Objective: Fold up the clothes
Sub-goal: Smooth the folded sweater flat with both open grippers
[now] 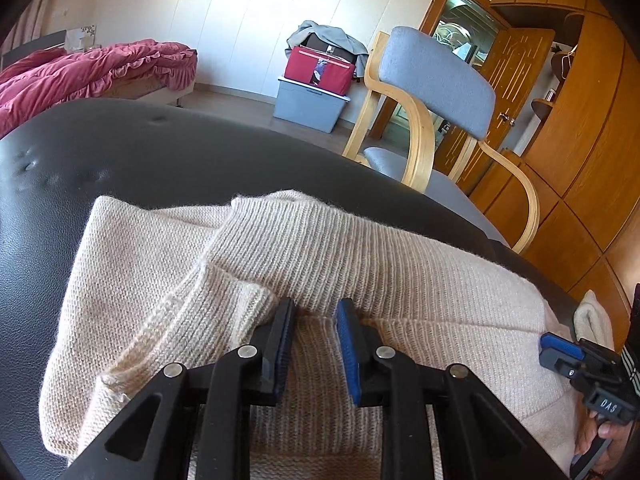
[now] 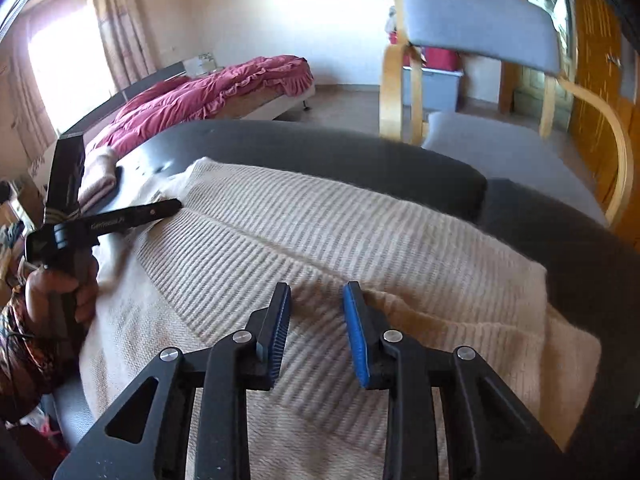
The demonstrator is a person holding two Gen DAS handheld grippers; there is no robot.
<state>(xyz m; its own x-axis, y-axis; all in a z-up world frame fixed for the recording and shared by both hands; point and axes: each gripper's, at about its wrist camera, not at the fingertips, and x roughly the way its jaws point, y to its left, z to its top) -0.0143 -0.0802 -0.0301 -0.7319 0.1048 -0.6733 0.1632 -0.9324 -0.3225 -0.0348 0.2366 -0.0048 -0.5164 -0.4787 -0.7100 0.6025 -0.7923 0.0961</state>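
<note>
The cream knit sweater [image 1: 360, 264] lies partly folded on the black padded surface [image 1: 160, 148]; soft, light, stretchy, best pinched at a ribbed edge. Left hand-held gripper [image 1: 316, 314] and right hand-held gripper [image 2: 316, 300] hover over the sweater, jaws parted, holding nothing

The left black two-finger tongs with blue pads [image 1: 316, 308] point toward 12 o'clock in their own camera, the fingers parted with a clear gap between the pads. The right black two-finger tongs with blue pads [image 2: 317, 292] likewise point toward 12 o'clock, fingers parted. In the right wrist view, at 9 o'clock, the person's left hand [image 2: 60, 288] wraps around the left tongs' handle.
</note>
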